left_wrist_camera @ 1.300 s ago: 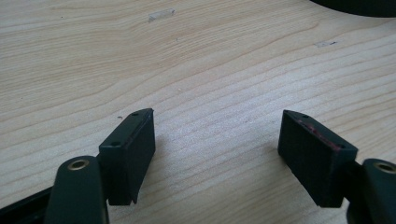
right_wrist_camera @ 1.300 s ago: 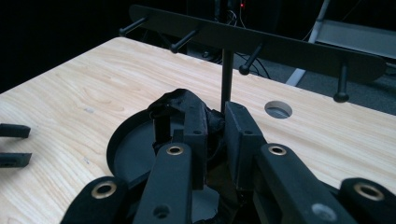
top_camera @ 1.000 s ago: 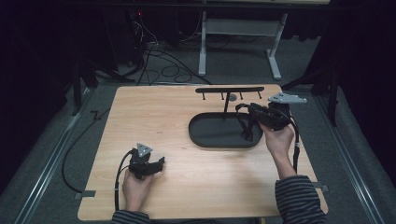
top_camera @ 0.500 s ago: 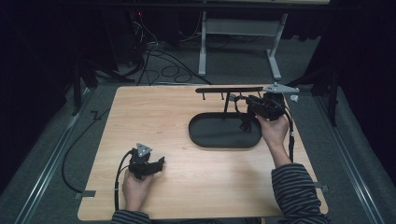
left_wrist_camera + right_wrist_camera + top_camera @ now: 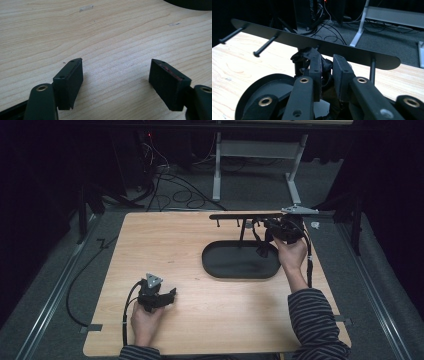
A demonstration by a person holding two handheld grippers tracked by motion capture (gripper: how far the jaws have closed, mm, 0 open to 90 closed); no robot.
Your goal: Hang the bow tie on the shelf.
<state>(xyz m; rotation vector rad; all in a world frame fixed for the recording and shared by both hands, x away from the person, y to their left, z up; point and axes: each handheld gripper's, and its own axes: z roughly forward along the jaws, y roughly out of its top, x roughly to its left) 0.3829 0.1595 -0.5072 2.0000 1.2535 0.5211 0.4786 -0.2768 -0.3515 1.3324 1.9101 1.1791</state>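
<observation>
A black stand has an oval base tray [image 5: 240, 262] and a flat top bar [image 5: 240, 215] with pegs [image 5: 265, 46] under it. My right gripper [image 5: 269, 229] is up at the bar's right end. In the right gripper view the bar [image 5: 287, 37] crosses just above my right gripper [image 5: 327, 60]. A crumpled black fabric piece [image 5: 305, 55] sits in the narrow gap between the jaws, which have just been opening. Part of the black fabric piece [image 5: 262, 251] dangles over the tray. My left gripper [image 5: 170, 296] rests on the table, and in its own view my left gripper [image 5: 116, 68] is wide open on nothing.
The wooden table [image 5: 165, 250] has bare room left of the stand. A small pale object [image 5: 315, 225] lies by its far right corner. Beyond the far edge are floor cables [image 5: 170, 185] and a white desk frame [image 5: 260, 150]. Metal rails [image 5: 55, 295] flank the table.
My right gripper has moved away from me and up, from beside the tray to the bar's right end, carrying the black fabric. The left gripper has stayed put.
</observation>
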